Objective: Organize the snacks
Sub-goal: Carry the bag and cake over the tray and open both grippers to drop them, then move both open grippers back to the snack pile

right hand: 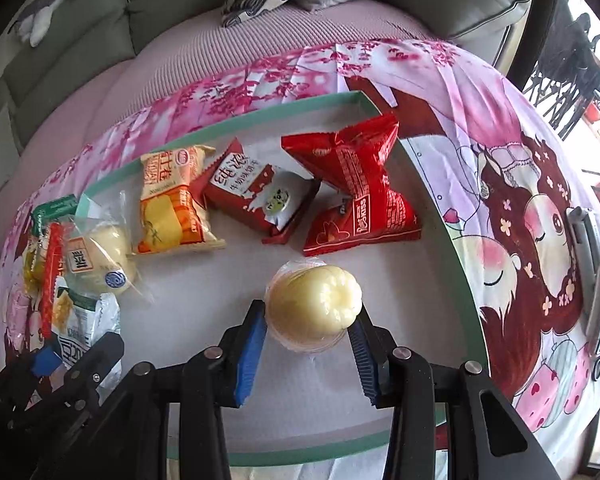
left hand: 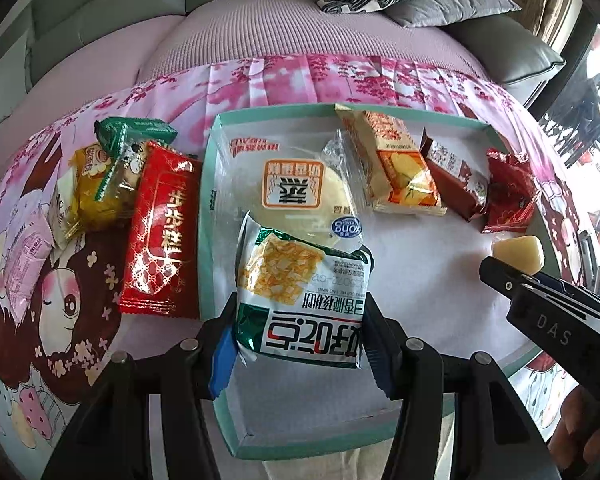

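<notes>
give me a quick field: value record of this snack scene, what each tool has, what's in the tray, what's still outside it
left tool: shut on green-and-white snack packet, over the tray
right tool: shut on pale yellow wrapped cake, over the tray
tray: white with teal rim, on a pink cartoon cloth
in tray: clear-wrapped round bun, orange-and-cream packet, dark red packet, bright red pouch
outside tray, left side: long red packet, yellow packet, green packet, pink packet

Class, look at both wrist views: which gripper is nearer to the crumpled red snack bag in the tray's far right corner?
Right. The right gripper, shut on the pale yellow pastry, sits just in front of the red bag. The left gripper, holding the green-and-white packet, is across the tray.
</notes>
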Available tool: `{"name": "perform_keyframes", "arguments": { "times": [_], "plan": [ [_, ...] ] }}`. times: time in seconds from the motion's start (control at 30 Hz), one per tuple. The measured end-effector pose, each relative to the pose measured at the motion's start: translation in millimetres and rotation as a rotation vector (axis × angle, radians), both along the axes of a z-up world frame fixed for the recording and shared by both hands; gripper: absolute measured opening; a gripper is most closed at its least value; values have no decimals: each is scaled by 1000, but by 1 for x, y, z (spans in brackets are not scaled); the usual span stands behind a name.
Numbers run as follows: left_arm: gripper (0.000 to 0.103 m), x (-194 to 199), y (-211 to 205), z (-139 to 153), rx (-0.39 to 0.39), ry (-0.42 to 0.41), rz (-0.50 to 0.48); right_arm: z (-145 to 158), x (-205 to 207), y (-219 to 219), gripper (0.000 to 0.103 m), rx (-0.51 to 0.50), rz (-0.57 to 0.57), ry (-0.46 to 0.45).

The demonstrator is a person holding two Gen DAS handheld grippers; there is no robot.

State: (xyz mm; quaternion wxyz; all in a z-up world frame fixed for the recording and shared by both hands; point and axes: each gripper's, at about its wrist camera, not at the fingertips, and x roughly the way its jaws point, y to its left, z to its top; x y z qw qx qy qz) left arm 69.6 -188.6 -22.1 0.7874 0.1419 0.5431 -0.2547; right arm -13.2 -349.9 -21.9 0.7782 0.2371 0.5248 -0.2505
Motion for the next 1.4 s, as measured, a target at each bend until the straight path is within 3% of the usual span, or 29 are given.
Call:
{"name": "perform_keyframes", "arguments": {
  "times": [0.1, 0.23, 0.37, 0.63, 0.73, 0.9, 0.97, 1.13, 1.33, 1.4],
  "plan": [
    [58, 1, -1, -3, 13, 2, -6, -4, 0, 0, 44, 8, -5, 15],
    [66, 1, -2, -3, 8, 9, -12, -3, 0, -1, 46, 4, -7, 22],
    [72, 1, -1, 1, -1, 3, -16, -1, 2, -2, 57, 0, -9, 16],
    [75, 4, 10, 18, -49, -15, 11, 19, -3, -1, 62, -34, -24, -15],
    [87, 9, 18, 25, -68, -29, 43, 29, -5, 1, 67, -45, -24, -38],
    [89, 20, 34, 28, -75, -51, 124, 38, -5, 2, 70, -59, -24, -59],
    [95, 25, 41, 28, -75, -56, 156, 40, -4, 3, 72, -58, -22, -64],
    [96, 33, 53, 27, -73, -63, 210, 38, -2, 6, 73, -56, -2, -68],
    [96, 37, 58, 25, -78, -57, 234, 37, -1, 6, 88, -64, 8, -86],
    [96, 38, 59, 25, -83, -56, 241, 37, 0, 6, 100, -65, 11, -94]
  ]
}}
